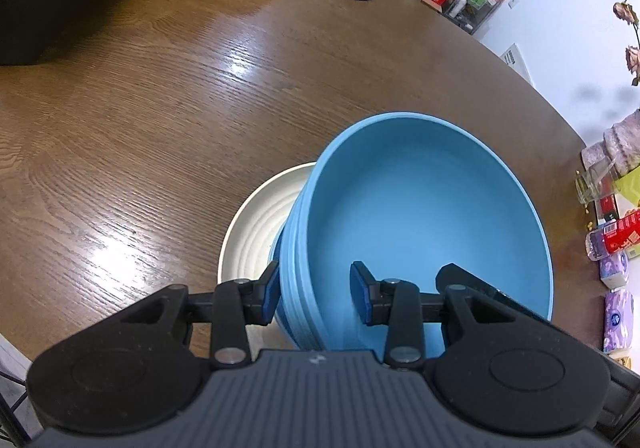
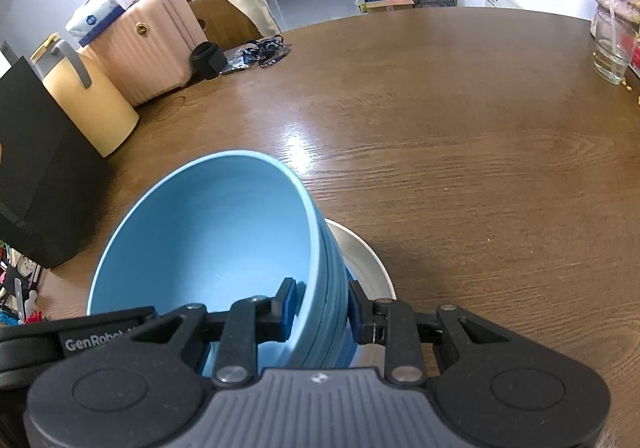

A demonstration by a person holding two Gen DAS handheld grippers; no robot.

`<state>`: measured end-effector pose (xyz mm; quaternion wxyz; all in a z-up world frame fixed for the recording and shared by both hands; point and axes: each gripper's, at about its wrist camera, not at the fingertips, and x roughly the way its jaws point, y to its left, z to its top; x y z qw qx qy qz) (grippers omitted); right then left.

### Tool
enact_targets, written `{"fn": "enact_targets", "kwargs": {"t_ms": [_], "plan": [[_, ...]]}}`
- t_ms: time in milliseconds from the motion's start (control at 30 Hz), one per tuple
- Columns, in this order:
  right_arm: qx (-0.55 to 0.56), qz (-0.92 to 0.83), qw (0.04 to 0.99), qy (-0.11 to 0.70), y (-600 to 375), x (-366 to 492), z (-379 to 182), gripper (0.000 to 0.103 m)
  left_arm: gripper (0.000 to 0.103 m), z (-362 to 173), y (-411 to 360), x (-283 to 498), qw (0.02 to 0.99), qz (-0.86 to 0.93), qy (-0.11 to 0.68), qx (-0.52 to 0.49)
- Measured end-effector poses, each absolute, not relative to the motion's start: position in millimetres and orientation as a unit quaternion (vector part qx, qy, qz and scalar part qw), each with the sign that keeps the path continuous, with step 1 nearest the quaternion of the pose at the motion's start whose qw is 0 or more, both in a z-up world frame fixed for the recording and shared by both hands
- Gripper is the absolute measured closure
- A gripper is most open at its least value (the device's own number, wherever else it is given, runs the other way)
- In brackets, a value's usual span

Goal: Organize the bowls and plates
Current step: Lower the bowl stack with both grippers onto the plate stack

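On the wooden bench [image 1: 160, 108], a blue bowl [image 1: 420, 216] is held tilted over a cream plate [image 1: 256, 224], with its base at the plate. Its wall is gripped at opposite sides: the left gripper [image 1: 316, 296] is clamped on one rim, one pad inside, one outside; the right gripper [image 2: 322, 306] is clamped likewise on the other. Whether the base touches the plate cannot be told. A black box [image 2: 36, 176] and yellow jug [image 2: 86, 100] are set well apart.
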<state>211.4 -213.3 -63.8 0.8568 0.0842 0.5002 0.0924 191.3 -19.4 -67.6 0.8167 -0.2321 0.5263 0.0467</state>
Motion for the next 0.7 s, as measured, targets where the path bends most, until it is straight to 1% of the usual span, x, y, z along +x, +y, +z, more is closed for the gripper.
{"fn": "enact_targets", "kwargs": {"t_ms": [700], "plan": [[0.092, 0.085, 0.854, 0.505, -216, 214, -81, 0.077, 0.066, -81, -27, 192, 0.821, 0.044, 0.526, -0.22]]}}
